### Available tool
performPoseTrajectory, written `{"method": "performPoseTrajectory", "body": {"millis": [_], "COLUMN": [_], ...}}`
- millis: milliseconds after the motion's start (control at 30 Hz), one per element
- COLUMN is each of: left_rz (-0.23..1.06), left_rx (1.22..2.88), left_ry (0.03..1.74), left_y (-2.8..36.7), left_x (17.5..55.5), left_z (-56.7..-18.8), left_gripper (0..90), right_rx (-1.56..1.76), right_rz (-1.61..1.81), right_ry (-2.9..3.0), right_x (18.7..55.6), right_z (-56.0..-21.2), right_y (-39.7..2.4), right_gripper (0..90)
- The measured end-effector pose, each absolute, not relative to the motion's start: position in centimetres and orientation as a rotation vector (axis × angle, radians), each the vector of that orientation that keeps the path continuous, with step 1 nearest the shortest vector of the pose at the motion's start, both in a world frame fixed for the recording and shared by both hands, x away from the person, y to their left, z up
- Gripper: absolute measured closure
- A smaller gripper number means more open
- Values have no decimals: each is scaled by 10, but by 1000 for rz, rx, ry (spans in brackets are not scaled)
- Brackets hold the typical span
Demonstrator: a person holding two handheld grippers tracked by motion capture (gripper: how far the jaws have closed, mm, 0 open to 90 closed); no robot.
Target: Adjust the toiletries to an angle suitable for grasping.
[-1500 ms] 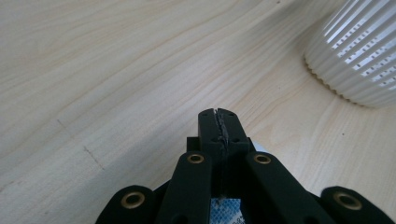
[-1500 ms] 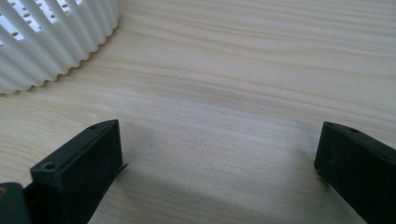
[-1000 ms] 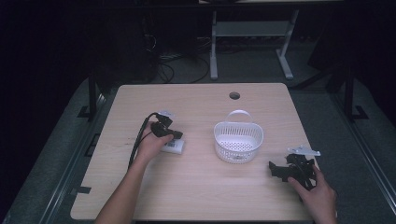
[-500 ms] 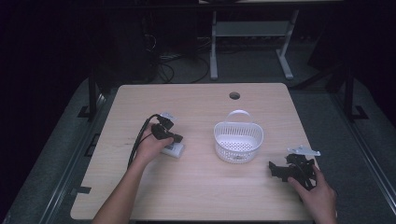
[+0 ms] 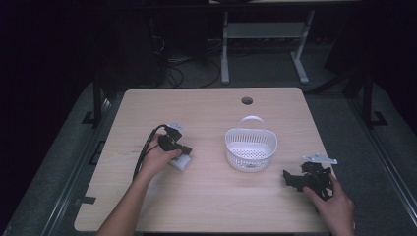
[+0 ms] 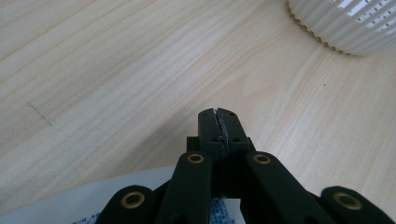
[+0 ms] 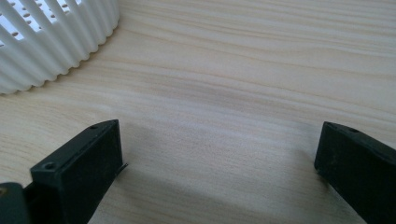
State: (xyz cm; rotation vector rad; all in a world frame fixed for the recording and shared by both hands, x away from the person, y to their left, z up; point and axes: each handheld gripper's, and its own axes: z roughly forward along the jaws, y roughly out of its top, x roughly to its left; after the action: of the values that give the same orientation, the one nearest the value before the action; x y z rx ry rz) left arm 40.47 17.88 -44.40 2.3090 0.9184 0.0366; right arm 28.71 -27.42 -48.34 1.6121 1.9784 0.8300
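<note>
My left gripper [image 5: 183, 149] is at the table's left-middle, its jaws pressed together with nothing visible between the tips [image 6: 219, 125]. A small white packet with blue print [image 5: 181, 162] lies under the gripper's body, and its edge [image 6: 70, 205] appears at the bottom of the left gripper view. Whether it is pinched, I cannot tell. A white slatted basket [image 5: 251, 147] with a handle stands right of centre. My right gripper [image 5: 294, 180] rests near the front right edge, open wide over bare wood [image 7: 219, 154], with the basket wall [image 7: 51, 37] just beyond it.
The wooden table [image 5: 211, 196] has a round cable hole [image 5: 247, 101] at the back. A black cable [image 5: 145, 150] trails from the left gripper along the forearm. Dark floor, cables and a desk frame [image 5: 265, 49] lie behind the table.
The left hand, gripper and white packet have shifted slightly toward the near edge of the table. The right gripper and the basket have not moved.
</note>
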Motion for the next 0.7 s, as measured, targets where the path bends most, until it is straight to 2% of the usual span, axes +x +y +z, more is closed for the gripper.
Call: {"method": "performPoseTrajectory", "body": {"millis": [700], "left_rz": [13], "left_rx": [2321], "left_ry": [899], "left_y": [195], "left_x": [378], "left_z": [-445], "left_gripper": [900], "right_rx": [1611], "right_rz": [831], "right_ry": [1979], "right_x": [287], "right_z": [-483], "right_y": [-274], "right_gripper": [5]}}
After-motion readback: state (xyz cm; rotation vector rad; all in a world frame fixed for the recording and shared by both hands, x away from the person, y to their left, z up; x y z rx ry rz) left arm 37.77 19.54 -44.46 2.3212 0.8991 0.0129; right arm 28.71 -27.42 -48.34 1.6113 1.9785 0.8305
